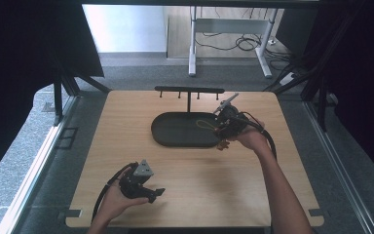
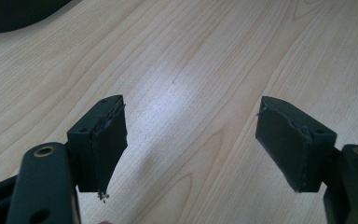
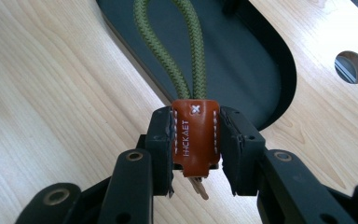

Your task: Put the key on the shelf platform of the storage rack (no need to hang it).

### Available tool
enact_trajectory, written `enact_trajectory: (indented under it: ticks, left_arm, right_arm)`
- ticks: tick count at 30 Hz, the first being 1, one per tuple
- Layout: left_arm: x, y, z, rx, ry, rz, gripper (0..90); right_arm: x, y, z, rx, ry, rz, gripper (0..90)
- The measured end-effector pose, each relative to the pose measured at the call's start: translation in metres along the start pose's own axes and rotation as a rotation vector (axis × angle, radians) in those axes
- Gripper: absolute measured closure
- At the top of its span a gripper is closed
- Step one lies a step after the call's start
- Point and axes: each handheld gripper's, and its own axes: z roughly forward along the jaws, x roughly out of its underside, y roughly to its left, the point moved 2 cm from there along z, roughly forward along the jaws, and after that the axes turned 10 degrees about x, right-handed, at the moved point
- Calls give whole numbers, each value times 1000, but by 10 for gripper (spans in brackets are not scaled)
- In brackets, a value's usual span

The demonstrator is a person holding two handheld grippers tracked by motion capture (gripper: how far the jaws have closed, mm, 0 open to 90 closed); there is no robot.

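My right gripper (image 3: 196, 142) is shut on the brown leather tab (image 3: 195, 135) of a key strap. The strap's olive-green cord loop (image 3: 168, 46) runs forward from the tab over the black oval tray (image 3: 256, 79). In the high view the right gripper (image 1: 222, 127) sits at the tray's right end, with the thin cord loop (image 1: 205, 124) lying on the tray (image 1: 175, 132). My left gripper (image 1: 153, 194) rests near the table's front left, open, its two pads (image 2: 109, 140) wide apart over bare wood with nothing between them.
A black rack (image 1: 189, 90) with several small hooks stands just behind the tray. A round hole (image 3: 351, 66) is cut in the wooden tabletop near the tray's end. Bare wood spreads between the tray and the left gripper. Dark curtains and frame legs flank the table.
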Motion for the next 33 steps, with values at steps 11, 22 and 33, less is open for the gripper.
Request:
enact_trajectory:
  ticks: [11, 22, 33]
  left_arm:
    - [0, 0, 0, -1, 0, 0, 253]
    - [0, -1, 1, 2, 1, 3, 253]
    - [0, -1, 2, 2, 7, 3, 252]
  right_arm:
    - [-10, -9, 3, 15, 0, -12, 663]
    - [-11, -19, 8, 19, 15, 9, 663]
    - [-17, -25, 13, 26, 26, 15, 663]
